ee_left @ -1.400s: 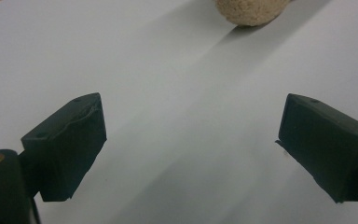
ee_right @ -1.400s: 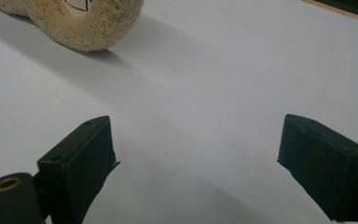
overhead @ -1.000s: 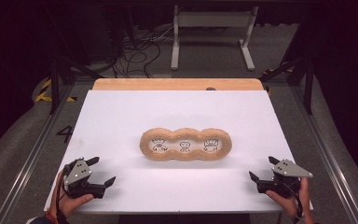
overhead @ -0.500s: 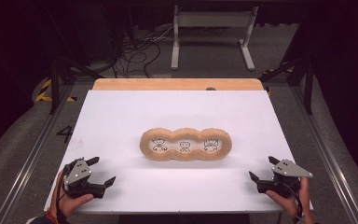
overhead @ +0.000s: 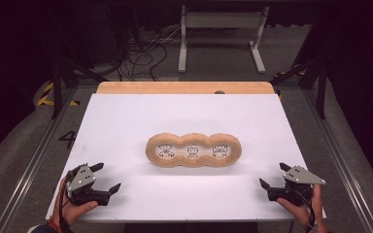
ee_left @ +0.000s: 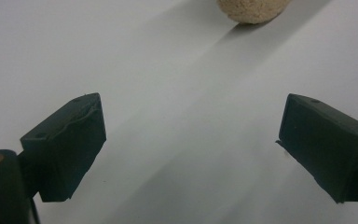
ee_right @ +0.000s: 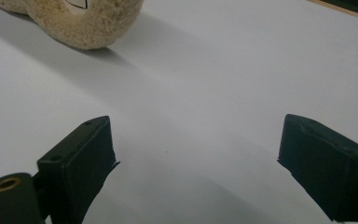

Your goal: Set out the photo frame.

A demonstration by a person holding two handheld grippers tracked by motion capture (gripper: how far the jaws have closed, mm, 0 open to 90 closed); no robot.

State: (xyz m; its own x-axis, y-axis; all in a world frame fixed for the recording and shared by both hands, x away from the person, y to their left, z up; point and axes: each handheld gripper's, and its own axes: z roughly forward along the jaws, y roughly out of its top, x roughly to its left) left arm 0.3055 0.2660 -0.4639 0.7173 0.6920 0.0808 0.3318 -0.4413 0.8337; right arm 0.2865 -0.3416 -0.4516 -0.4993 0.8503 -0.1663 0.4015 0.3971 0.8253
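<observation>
1. Tan and fuzzy, a plush three-lobed frame (overhead: 193,150) lies flat near the middle of my white bench (overhead: 126,121), long side running left to right; each of its three openings shows a small cartoon drawing on white.
2. My left hand-held gripper (overhead: 108,177) sits at the near left corner of the bench, released, its jaws spread wide with nothing between them. It is well apart from the frame.
3. In the left gripper view, the two black jaws stand far apart over bare white surface, and one rounded end of the plush frame (ee_left: 253,10) peeks in at the top edge.
4. My right hand-held gripper (overhead: 273,175) rests at the near right corner, also released and holding nothing, well apart from the frame.
5. In the right gripper view, the jaws gape over the white surface, with a fuzzy end of the frame (ee_right: 81,23) at the upper left.
6. Beyond the white sheet, a strip of wooden board (overhead: 184,88) shows along the far edge.
</observation>
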